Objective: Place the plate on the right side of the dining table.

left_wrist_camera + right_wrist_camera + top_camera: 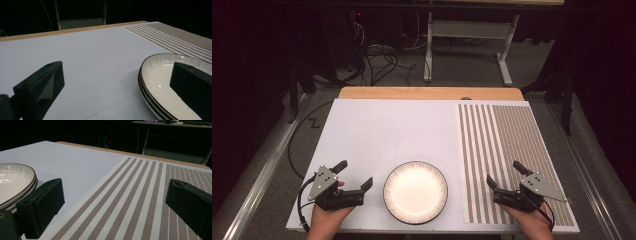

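White table (377,125): left claw view shows stacked plates (160,82).

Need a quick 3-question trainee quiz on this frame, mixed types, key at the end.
1. True or false: the left tongs are shut on the plates.
2. The stack of plates sits: A) on the striped mat B) on the white sheet C) on the floor.
3. Fill in: the right tongs hover over the striped ____.

Key:
1. False; both tongs are open and hold nothing.
2. B
3. mat
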